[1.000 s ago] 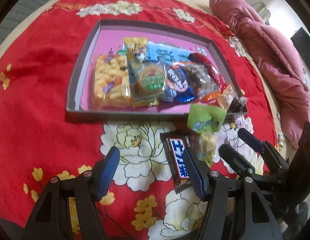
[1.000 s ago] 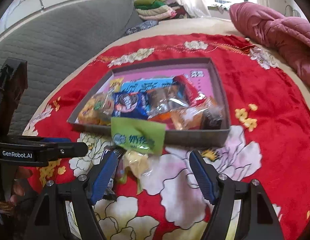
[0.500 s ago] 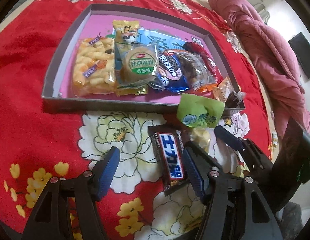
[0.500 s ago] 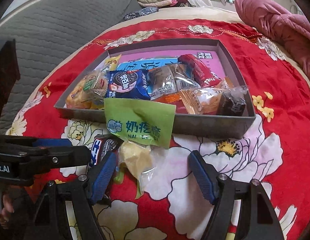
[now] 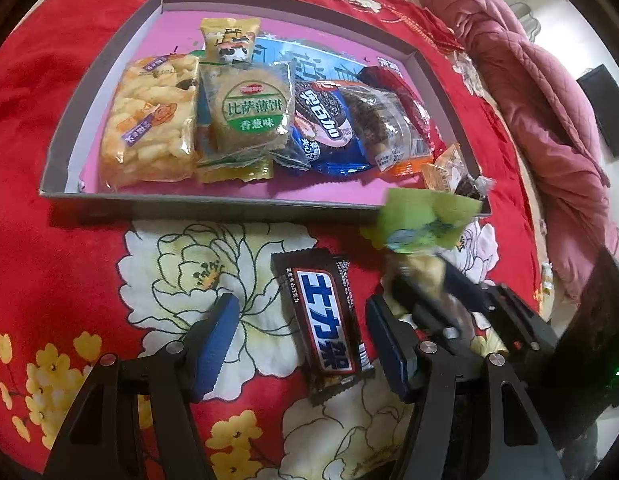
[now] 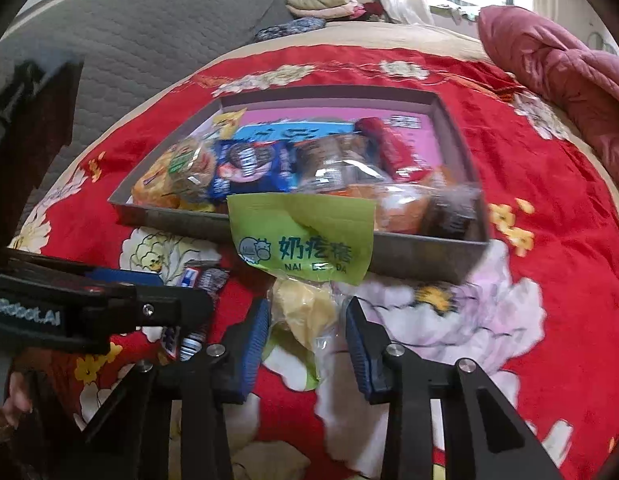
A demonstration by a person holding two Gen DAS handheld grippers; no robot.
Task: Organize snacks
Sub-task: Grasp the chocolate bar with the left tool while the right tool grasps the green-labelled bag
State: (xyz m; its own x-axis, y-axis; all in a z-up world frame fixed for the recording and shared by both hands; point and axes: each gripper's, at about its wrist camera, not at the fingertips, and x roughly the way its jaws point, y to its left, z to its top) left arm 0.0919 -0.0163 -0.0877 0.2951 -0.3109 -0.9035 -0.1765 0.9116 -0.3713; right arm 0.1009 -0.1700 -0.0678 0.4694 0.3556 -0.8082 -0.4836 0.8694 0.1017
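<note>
**Right claw closes on the green bag, left straddles the bar**

The green bag [image 6: 305, 236] lies on the red cloth [image 6: 557, 280] just in front of the tray [image 6: 429, 254], its green header overlapping the tray's near wall and its clear lower part, with pale yellow lumps inside, pointing toward the right gripper [image 6: 305, 340]. That gripper's two blue pads sit on either side of the clear part, close against it; whether they truly pinch it cannot be told. In the left view the bag [image 5: 425, 220] and the right gripper [image 5: 433, 300] beside it are blurred.

The dark bar [image 5: 325, 320] lies on the cloth between the fingers of the left gripper [image 5: 299, 344], which stand wide apart and touch nothing. The bar is just left of the bag and nearer than the tray.

The tray [image 5: 189, 200] has a pink floor and holds a row of packets: a yellow puffed snack at the left, a round cracker, a blue cookie pack, a dark cake, a red pack. A pink quilt [image 5: 549, 92] lies at the right.

Half a second ago the right fingers were spread wide around the bag; now they have narrowed to its sides. The left gripper has moved forward, so the bar now sits squarely between its fingers.
</note>
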